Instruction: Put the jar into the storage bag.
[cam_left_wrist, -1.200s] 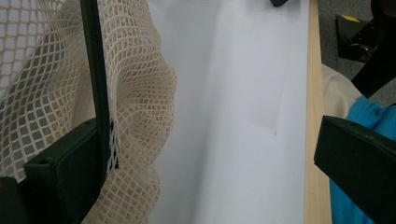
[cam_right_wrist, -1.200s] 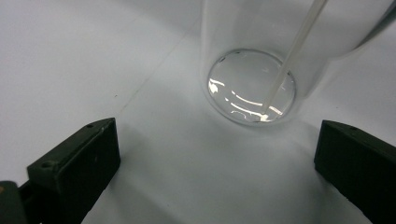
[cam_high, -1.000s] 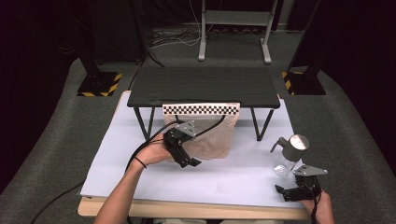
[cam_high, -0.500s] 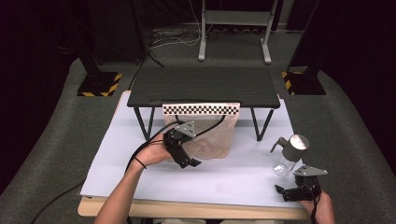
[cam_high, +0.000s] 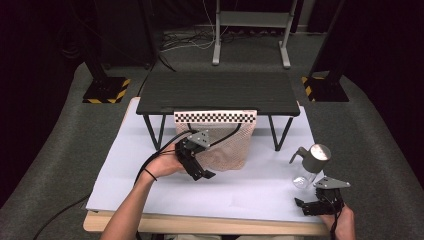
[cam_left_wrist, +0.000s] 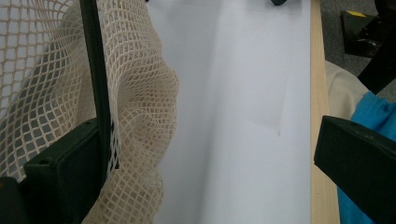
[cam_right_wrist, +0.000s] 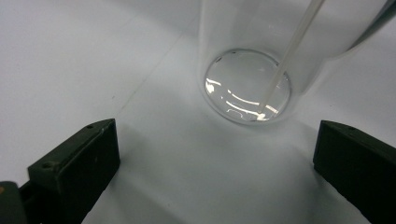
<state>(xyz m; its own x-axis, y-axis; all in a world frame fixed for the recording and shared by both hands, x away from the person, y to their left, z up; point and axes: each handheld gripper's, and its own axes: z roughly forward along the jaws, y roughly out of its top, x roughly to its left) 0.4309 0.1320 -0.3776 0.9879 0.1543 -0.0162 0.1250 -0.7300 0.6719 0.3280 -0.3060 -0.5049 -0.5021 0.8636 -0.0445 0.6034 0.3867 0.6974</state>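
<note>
Left gripper (cam_high: 200, 167) sits at the mesh bag (cam_high: 227, 145) hanging from the black stand (cam_high: 217, 92), jaws spread wide, one jaw pressed into the netting — nothing pinched. Over on the right, the right gripper (cam_high: 312, 206) waits open just short of the clear dispenser bottle (cam_high: 310, 167) on the white sheet (cam_high: 240, 187). The risk — that top-heavy bottle tips if a jaw nudges it off-centre, or the net slips free.
</note>
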